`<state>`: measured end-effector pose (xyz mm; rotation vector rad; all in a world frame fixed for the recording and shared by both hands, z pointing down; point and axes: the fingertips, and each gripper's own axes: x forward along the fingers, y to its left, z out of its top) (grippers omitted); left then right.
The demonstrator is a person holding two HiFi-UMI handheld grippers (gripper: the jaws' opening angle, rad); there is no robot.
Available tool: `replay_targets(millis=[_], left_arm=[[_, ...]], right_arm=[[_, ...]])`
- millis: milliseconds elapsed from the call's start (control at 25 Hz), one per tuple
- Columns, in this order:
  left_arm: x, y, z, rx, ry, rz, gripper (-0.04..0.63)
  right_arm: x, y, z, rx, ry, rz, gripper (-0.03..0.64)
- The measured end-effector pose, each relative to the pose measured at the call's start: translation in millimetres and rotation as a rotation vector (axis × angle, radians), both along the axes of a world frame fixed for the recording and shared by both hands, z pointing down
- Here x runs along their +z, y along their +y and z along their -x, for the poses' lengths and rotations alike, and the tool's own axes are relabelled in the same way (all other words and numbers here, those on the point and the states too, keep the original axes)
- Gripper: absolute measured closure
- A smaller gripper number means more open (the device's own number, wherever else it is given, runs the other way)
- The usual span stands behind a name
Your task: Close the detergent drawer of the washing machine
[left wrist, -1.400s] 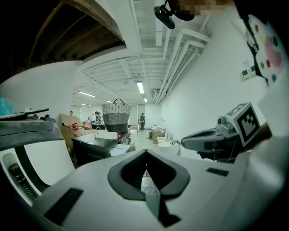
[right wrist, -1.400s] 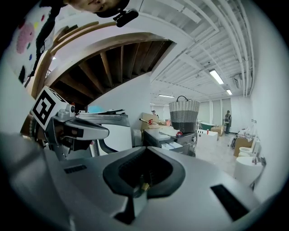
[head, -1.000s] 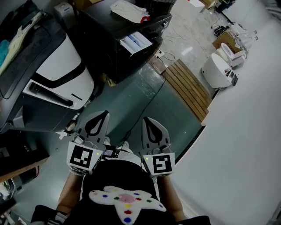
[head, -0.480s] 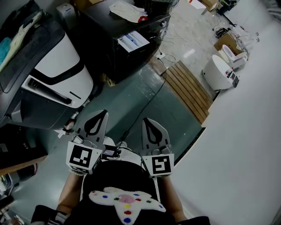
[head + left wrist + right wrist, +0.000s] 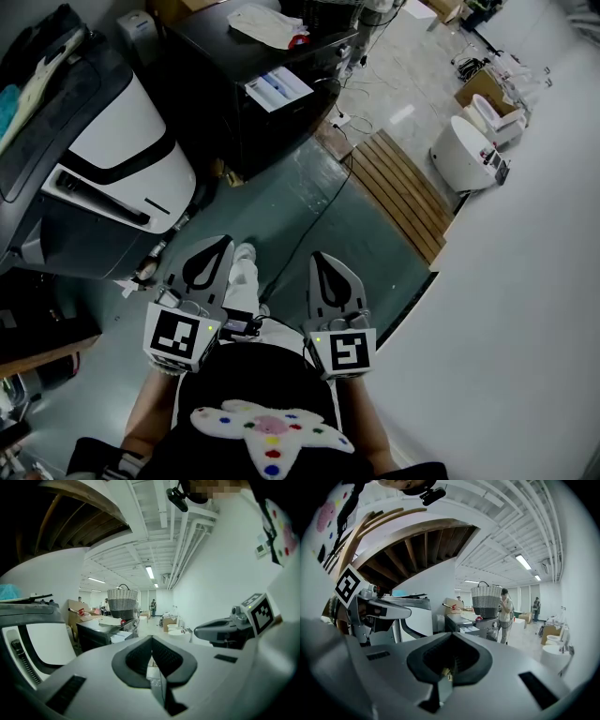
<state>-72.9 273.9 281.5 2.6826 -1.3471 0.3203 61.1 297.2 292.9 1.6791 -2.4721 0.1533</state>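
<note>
White appliance (image 5: pixel 131 141) and wooden slats (image 5: pixel 398 187) flank the black washing machine (image 5: pixel 239 112).

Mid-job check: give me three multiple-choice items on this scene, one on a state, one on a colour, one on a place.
1. The drawer of the washer is: A shut; B pulled out; C missing.
2. The washer is: A black; B white; C red.
3. The white cloth lies: A in the drawer; B under the washer; C on the washer's top.

1 B: the drawer juts from the washer's front.
2 A: its body is black all over.
3 C: the cloth rests on the top panel.
</note>
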Motion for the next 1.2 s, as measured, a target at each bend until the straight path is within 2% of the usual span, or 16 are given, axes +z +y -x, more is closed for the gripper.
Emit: replay_targets(millis=[440, 760, 1200], left_arm=[[9.6, -58.9, -15.8, 0.052, 0.009, 0.005, 0.586], [3.1, -139.8, -25.9, 0.085, 0.036, -0.001, 0.586], [0.5, -255.1, -25.6, 0.113, 0.037, -0.004, 0.586]], right_arm=[[8.4, -51.4, -11.4, 0.036, 0.007, 0.020, 0.612], [7.0, -127.2, -11.8, 0.045, 0.013, 0.041, 0.612], [-1.0, -242.9, -6.8, 0.052, 0.014, 0.042, 0.612]])
